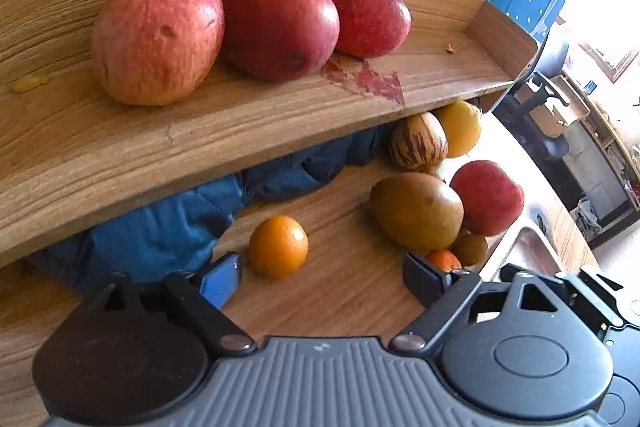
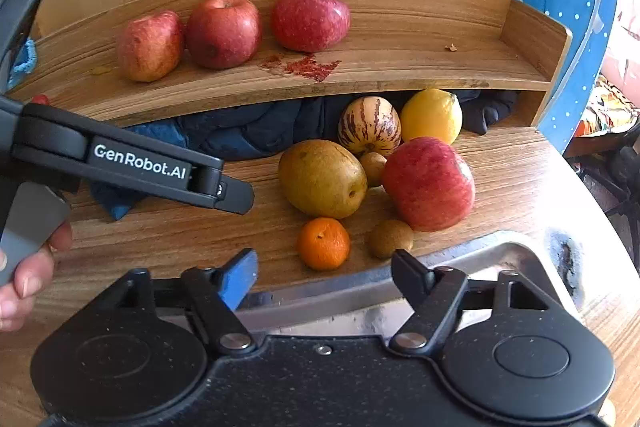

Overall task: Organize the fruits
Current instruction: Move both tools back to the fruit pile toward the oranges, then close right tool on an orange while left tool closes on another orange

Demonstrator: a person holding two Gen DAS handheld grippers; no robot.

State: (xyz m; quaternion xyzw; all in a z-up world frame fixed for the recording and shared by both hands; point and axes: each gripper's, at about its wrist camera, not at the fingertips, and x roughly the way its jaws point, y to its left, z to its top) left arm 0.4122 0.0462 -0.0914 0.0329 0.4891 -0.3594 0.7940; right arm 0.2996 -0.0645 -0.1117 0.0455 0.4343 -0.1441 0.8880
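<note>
three apples (image 2: 224, 31) up on shelf (image 2: 400, 67) already, one more apple (image 2: 430, 183) down in pile on table (image 2: 520, 179). sits ahead and a bit right of right gripper (image 2: 324, 277), jaws wide, holding nothing. round, so no long side to line up. left gripper (image 1: 322, 277) wide and empty too, closer to small orange (image 1: 279, 246). right hand nearer that apple, probably.
</note>
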